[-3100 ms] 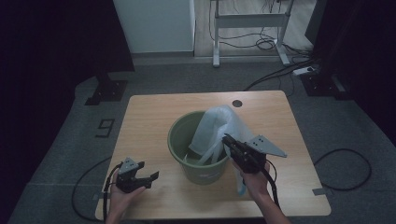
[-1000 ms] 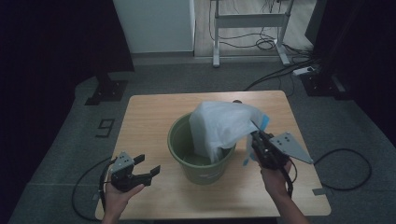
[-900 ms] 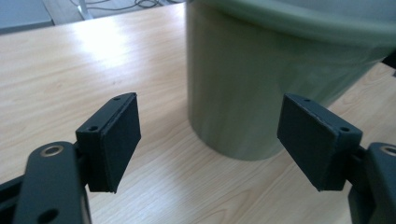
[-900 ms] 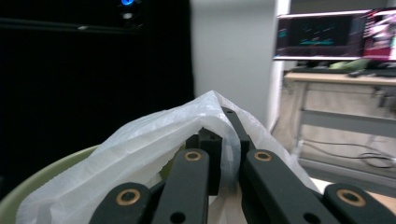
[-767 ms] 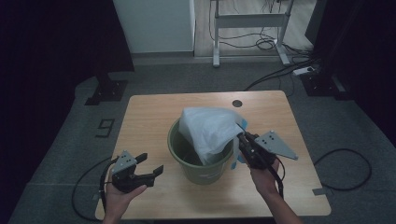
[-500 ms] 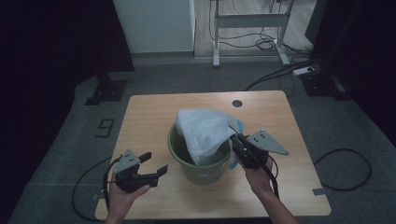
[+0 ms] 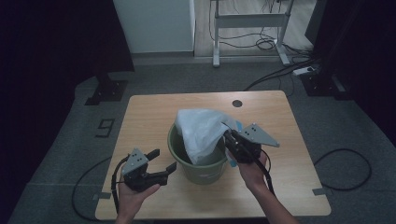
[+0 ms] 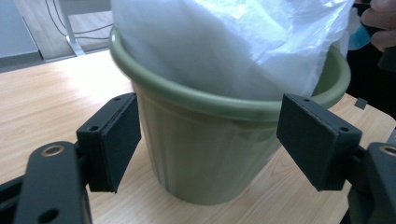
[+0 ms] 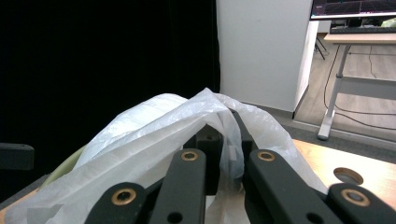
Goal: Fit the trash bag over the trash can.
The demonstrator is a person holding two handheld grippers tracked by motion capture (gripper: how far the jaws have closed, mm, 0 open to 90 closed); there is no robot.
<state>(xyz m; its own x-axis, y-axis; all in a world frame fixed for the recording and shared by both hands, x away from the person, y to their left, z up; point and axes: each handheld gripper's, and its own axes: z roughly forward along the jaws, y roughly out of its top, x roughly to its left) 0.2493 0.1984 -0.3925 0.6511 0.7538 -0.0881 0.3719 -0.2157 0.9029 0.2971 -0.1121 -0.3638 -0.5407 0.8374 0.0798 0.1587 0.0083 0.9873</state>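
Observation:
A green plastic bucket (image 7: pixel 200 167) (image 8: pixel 205 154) stands in the middle of the wooden table (image 7: pixel 149 112). A white plastic bag (image 7: pixel 201 130) (image 8: pixel 224 42) (image 9: pixel 154 130) billows out of its mouth. My right gripper (image 7: pixel 230 138) (image 9: pixel 224 140) is at the bucket's right rim, shut on the bag's edge. My left gripper (image 7: pixel 163 161) (image 8: pixel 210 135) sits low at the bucket's left side, open, with its pads (image 8: pixel 116 140) either side of the bucket wall and not touching it.
A round cable hole (image 7: pixel 237 103) (image 9: pixel 348 176) lies at the table's far edge. Something blue (image 7: pixel 233 161) peeks out by the right hand. A desk frame (image 7: pixel 247 21) and cables stand on the floor beyond. Dark curtains flank both sides.
The right gripper has carried the bag leftward and down over the bucket, so the bag now drapes lower across its mouth. The left gripper has edged closer to the bucket.

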